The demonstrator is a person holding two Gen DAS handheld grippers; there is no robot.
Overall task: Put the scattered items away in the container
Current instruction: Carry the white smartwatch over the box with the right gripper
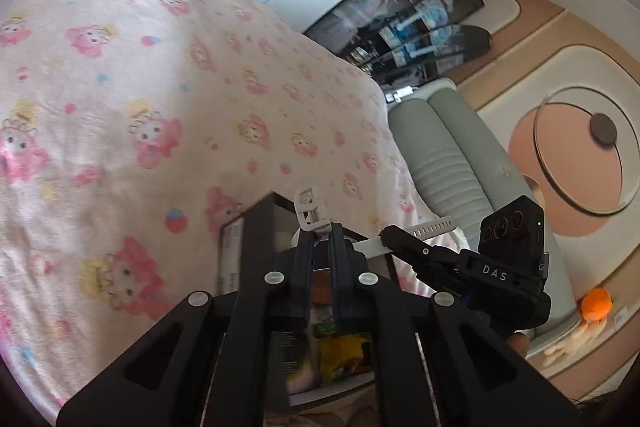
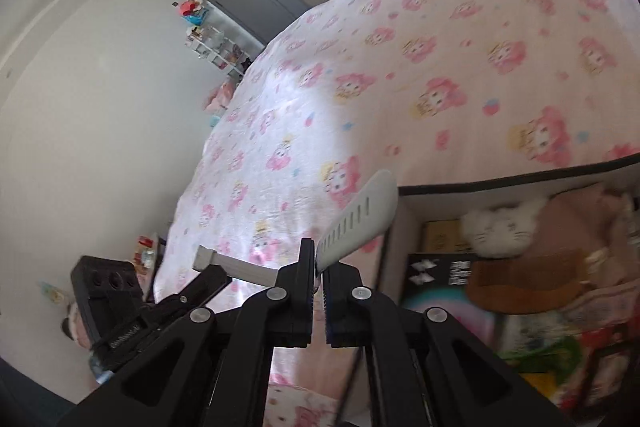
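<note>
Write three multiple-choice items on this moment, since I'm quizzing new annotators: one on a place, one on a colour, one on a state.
1. Where does the white cat plush lie?
A. In the black-rimmed box
B. On the blanket
C. On the floor

2. What colour is the watch strap?
A. Black
B. White
C. Orange

3. How is the strap held?
A. It lies free
B. Only the left claw grips it
C. Both claws grip it

Answers:
1 A: the white cat plush sits below the rim of the black-rimmed box, among the other contents.
2 B: the watch strap is white, with a row of holes.
3 C: the left claw pinches the buckle end, and the right claw pinches the holed end.
</note>
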